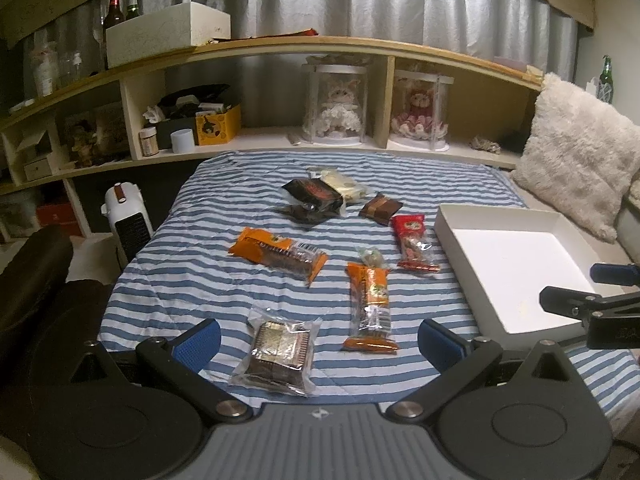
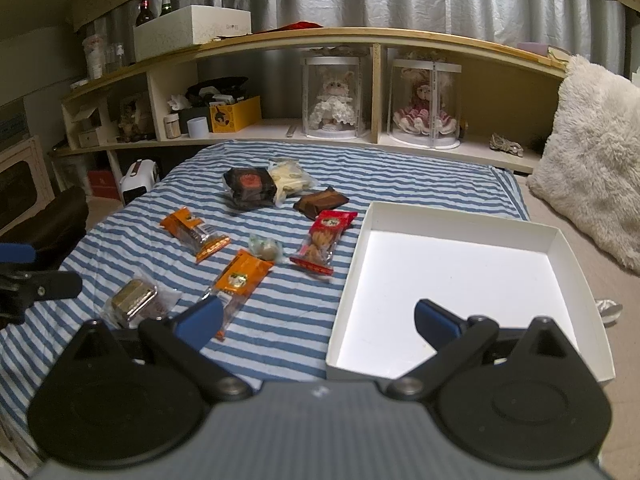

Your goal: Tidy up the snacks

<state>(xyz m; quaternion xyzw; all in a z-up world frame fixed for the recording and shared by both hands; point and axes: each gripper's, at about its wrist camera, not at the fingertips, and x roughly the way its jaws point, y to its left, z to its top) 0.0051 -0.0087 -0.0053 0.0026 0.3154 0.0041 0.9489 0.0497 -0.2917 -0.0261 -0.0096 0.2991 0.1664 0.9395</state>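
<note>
With both the left gripper [image 1: 319, 340] and right gripper [image 2: 316, 318] spread apart and empty, the near clear-wrapped brown wafer packet [image 1: 277, 350] on the striped cloth [image 1: 180, 280], left of the white cardboard tray [image 2: 568, 248], looks light, crinkly and slippery, best pinched across its stiff middle.

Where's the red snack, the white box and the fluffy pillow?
Red snack [image 2: 322, 241]: right wrist view, middle of wrapper.
White box [image 2: 460, 276]: right wrist view, bare floor.
Pillow [image 1: 580, 152]: left wrist view, middle of fur.
</note>
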